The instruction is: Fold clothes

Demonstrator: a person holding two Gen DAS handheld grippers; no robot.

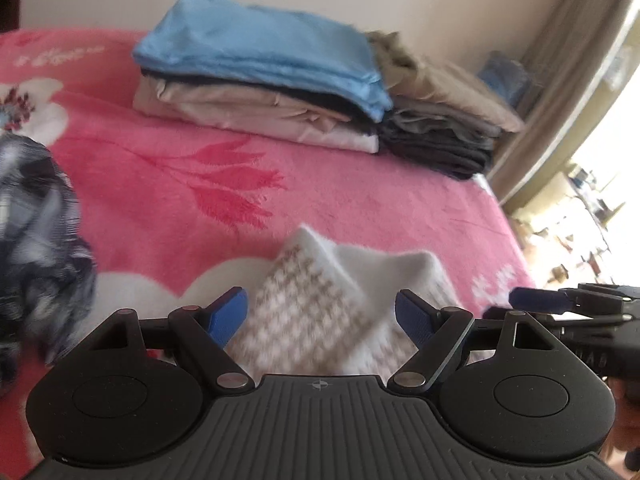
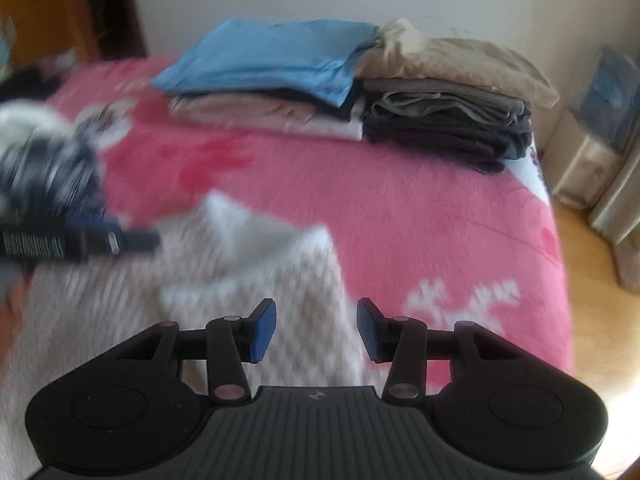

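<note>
Both grippers, left gripper (image 1: 320,316) released wide and right gripper (image 2: 316,330) half-spread, grasp nothing over white knit garment (image 1: 320,300) lying just ahead on pink bed (image 1: 360,208), partly folded, with two finished stacks (image 1: 312,92) well beyond.

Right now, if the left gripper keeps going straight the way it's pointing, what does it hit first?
Probably the white and beige patterned garment, which lies between the open jaws of the left gripper, on the pink blanket. The picture is blurred, so depth is uncertain.
</note>
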